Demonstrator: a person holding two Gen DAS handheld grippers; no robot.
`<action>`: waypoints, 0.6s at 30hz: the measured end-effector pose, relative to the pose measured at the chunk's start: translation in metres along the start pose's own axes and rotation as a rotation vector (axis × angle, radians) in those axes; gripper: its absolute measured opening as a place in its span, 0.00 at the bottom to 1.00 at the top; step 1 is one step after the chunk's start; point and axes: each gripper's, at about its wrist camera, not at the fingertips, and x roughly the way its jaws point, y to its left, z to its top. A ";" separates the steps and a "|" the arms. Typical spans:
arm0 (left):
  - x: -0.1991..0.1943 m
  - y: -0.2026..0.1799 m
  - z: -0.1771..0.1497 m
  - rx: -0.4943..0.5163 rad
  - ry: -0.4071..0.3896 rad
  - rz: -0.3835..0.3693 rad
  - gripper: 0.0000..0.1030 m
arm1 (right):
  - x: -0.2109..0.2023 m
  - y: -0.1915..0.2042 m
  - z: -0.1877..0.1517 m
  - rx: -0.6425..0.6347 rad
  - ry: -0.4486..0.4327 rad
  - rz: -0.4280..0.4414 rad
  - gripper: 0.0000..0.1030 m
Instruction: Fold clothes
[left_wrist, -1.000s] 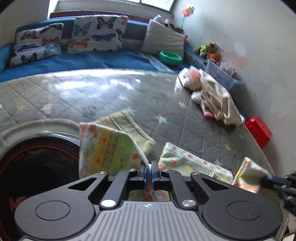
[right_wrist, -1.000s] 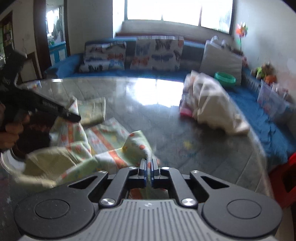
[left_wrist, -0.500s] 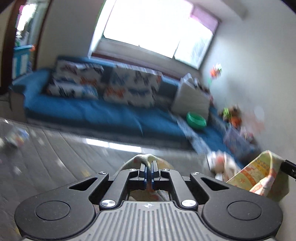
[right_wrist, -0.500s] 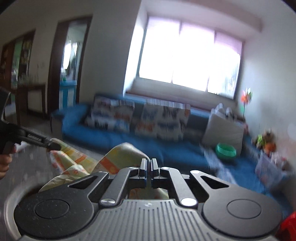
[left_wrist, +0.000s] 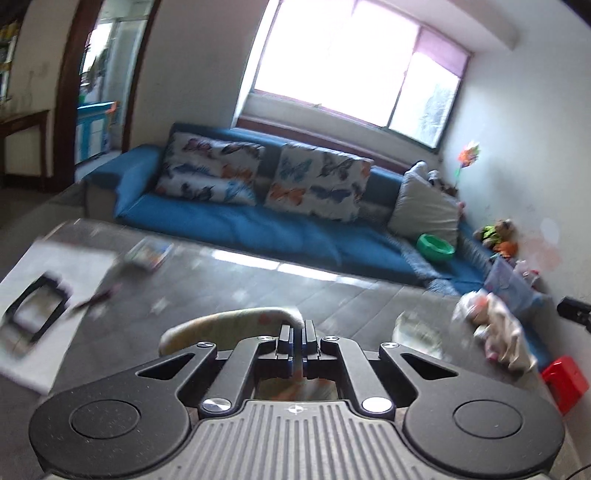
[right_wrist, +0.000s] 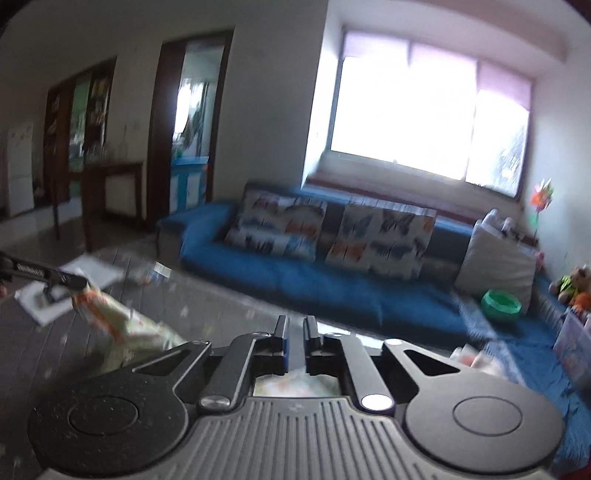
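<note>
The patterned yellow-green garment (left_wrist: 240, 321) hangs from my left gripper (left_wrist: 297, 330), which is shut on its edge above the grey quilted bed (left_wrist: 332, 295). In the right wrist view the same garment (right_wrist: 122, 325) droops from the left gripper's fingertips (right_wrist: 79, 283) at the far left. My right gripper (right_wrist: 294, 325) stands with its jaws slightly apart and nothing between the tips; a bit of cloth shows below, behind the fingers. The right gripper's tip (left_wrist: 576, 311) shows at the right edge of the left wrist view.
A pile of pale clothes (left_wrist: 498, 332) lies at the bed's right side. A blue sofa (left_wrist: 277, 229) with butterfly cushions runs along the back, with a green bowl (left_wrist: 435, 248). White paper (left_wrist: 44, 295) lies left. A red stool (left_wrist: 564, 382) stands right.
Both grippers lifted the garment off the bed and tilted up toward the room. The right gripper's jaws have parted and the cloth corner no longer sits between them.
</note>
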 end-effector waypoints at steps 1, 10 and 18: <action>-0.006 0.008 -0.009 -0.014 -0.001 0.007 0.04 | 0.007 0.006 -0.009 -0.003 0.036 0.014 0.08; -0.027 0.065 -0.069 -0.144 0.069 0.030 0.04 | 0.082 0.030 -0.061 0.220 0.254 0.174 0.30; -0.022 0.083 -0.083 -0.171 0.107 0.051 0.18 | 0.137 0.032 -0.101 0.452 0.348 0.254 0.34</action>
